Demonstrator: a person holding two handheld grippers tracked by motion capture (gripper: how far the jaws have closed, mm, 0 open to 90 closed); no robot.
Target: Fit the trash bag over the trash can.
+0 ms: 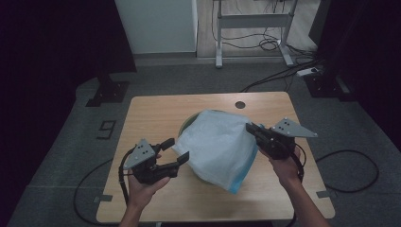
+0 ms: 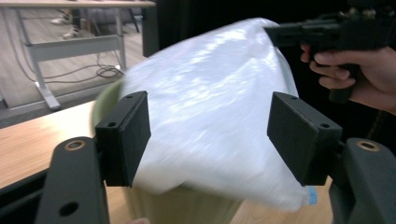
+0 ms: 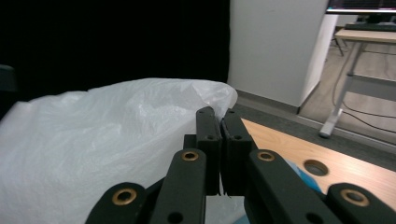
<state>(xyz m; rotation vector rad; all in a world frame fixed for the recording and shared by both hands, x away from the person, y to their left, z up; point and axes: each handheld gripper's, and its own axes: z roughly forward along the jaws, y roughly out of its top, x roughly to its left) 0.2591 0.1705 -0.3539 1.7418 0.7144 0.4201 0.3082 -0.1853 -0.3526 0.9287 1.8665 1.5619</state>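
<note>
Right hand-held gripper [image 1: 251, 128] clamped on white plastic bag [image 1: 217, 144], left hand-held gripper [image 1: 176, 152] released beside it, over green bowl [image 1: 185, 125]

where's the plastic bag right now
In the high view the white plastic bag drapes over the green bin mid-table, between the open left gripper and the right gripper pinching its edge.

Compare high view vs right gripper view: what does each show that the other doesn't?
High view alone: the open left gripper beside the bag, the pale green round bin under it, the person's forearms, the grey floor.

Right gripper view alone: close up, the right gripper with jaws pressed together on the bag's edge.

Both: the white translucent plastic bag, the light wooden table with its round cable hole, and the white wall panel.
</note>
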